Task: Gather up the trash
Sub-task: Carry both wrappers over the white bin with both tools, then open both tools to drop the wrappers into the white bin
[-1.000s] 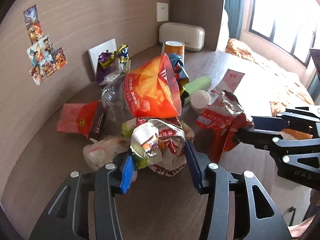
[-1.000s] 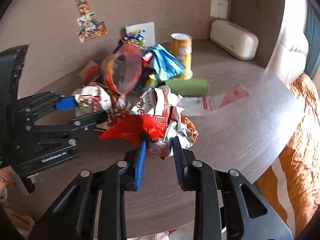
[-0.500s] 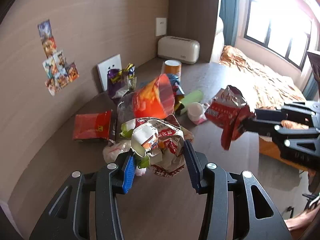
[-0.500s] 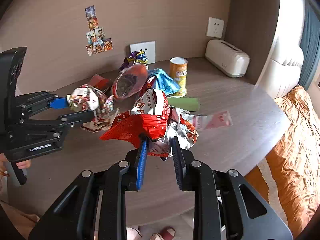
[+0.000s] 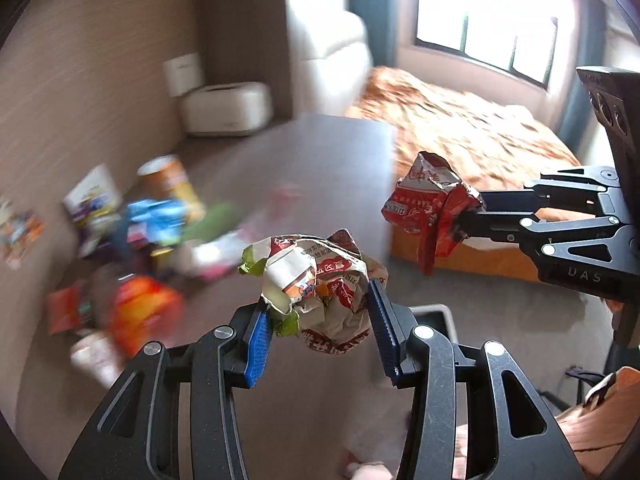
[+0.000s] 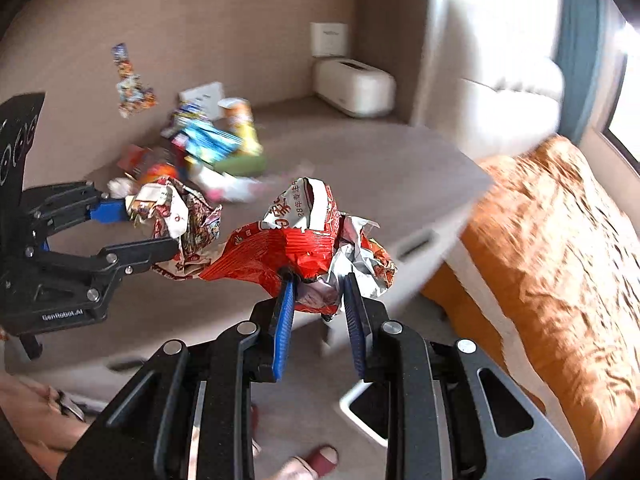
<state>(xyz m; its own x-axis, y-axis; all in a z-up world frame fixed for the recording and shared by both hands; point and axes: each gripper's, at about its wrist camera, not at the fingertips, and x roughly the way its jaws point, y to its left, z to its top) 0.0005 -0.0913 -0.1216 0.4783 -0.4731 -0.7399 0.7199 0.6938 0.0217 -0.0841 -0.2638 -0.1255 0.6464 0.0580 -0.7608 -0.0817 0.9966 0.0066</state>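
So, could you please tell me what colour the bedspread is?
Orange, with a mottled lighter pattern: the bedspread shows best in the right wrist view.

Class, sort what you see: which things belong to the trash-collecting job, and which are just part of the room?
Job:
left gripper holding crumpled white wrapper
right gripper holding red wrapper
leftover trash pile on table

Just there:
white box
orange bedspread
wall stickers

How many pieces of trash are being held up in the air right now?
2. The crumpled white-and-red paper wrapper is in the left hand-held gripper; the crumpled red foil snack bag is in the right hand-held gripper. None looks hidden.
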